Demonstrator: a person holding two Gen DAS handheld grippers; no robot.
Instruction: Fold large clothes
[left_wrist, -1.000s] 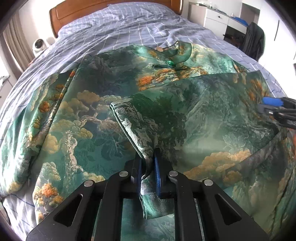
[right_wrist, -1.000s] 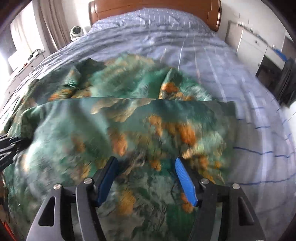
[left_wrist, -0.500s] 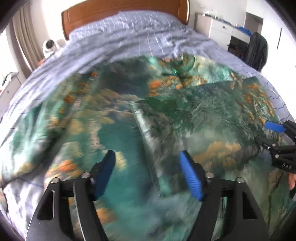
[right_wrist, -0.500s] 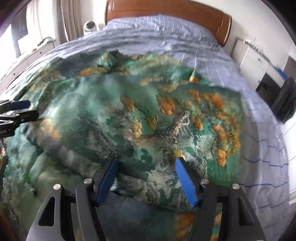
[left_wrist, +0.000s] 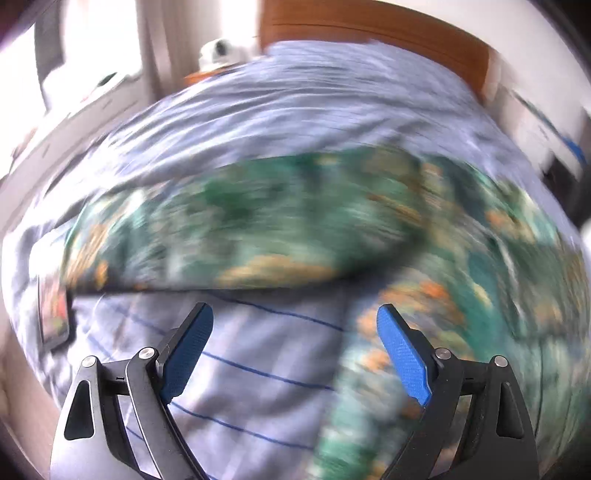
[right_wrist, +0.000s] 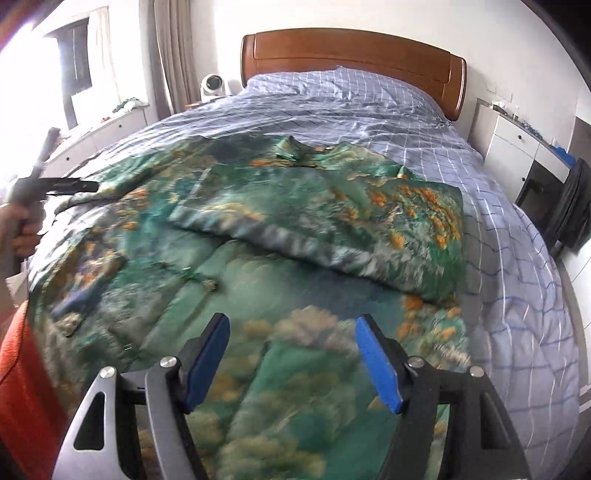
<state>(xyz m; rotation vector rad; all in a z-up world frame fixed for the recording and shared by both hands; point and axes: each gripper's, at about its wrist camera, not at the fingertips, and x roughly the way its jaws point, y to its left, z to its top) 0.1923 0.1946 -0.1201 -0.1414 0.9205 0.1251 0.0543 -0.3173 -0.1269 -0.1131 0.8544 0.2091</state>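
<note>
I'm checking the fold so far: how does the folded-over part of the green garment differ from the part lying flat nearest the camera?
The folded-over flap lies doubled and raised, with a thick rolled lower edge; the flat near part lies in a single smooth layer. The flap shows dense orange patches; the near part shows paler cloud shapes. Both share the green landscape print and rest on the checked bedsheet.

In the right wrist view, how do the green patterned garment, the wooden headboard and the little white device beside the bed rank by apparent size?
1. Green patterned garment
2. Wooden headboard, farther away, so its true size is unsure
3. White device
</note>
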